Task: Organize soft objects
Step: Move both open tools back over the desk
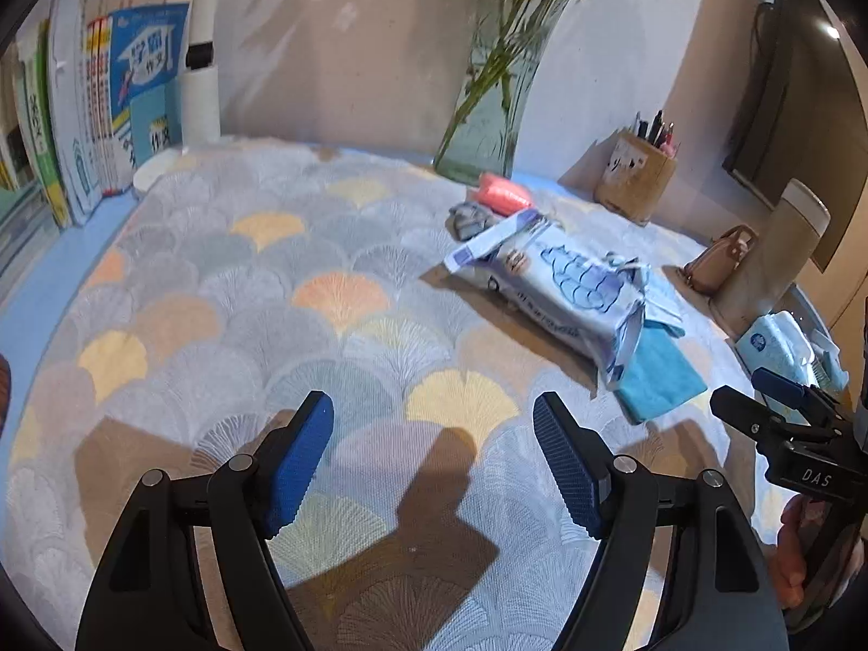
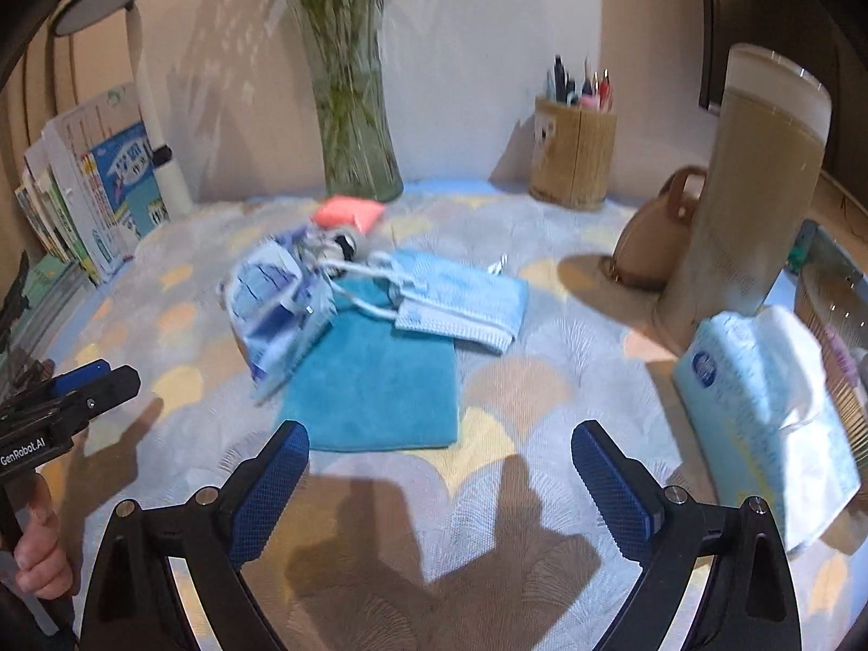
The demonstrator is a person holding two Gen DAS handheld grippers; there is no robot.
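A teal towel (image 2: 374, 385) lies flat on the patterned tablecloth, just beyond my right gripper (image 2: 440, 431), which stands wide open with nothing between its fingers. A blue-printed plastic package (image 2: 276, 304) and light blue face masks (image 2: 461, 298) lie on the towel's far edge. Behind them sits a coral-pink soft item (image 2: 347, 211). In the left wrist view the package (image 1: 559, 282), towel (image 1: 659, 374) and pink item (image 1: 502, 192) lie to the right. My left gripper (image 1: 434, 407) hangs open over bare cloth, holding nothing.
A glass vase (image 2: 352, 125) with green stems, a wooden pen holder (image 2: 572, 152), a tall beige cylinder (image 2: 754, 184) and a tan handbag (image 2: 656, 233) stand at the back and right. A tissue pack (image 2: 759, 396) lies at the right. Books (image 1: 108, 108) and a white lamp (image 1: 200, 81) line the left.
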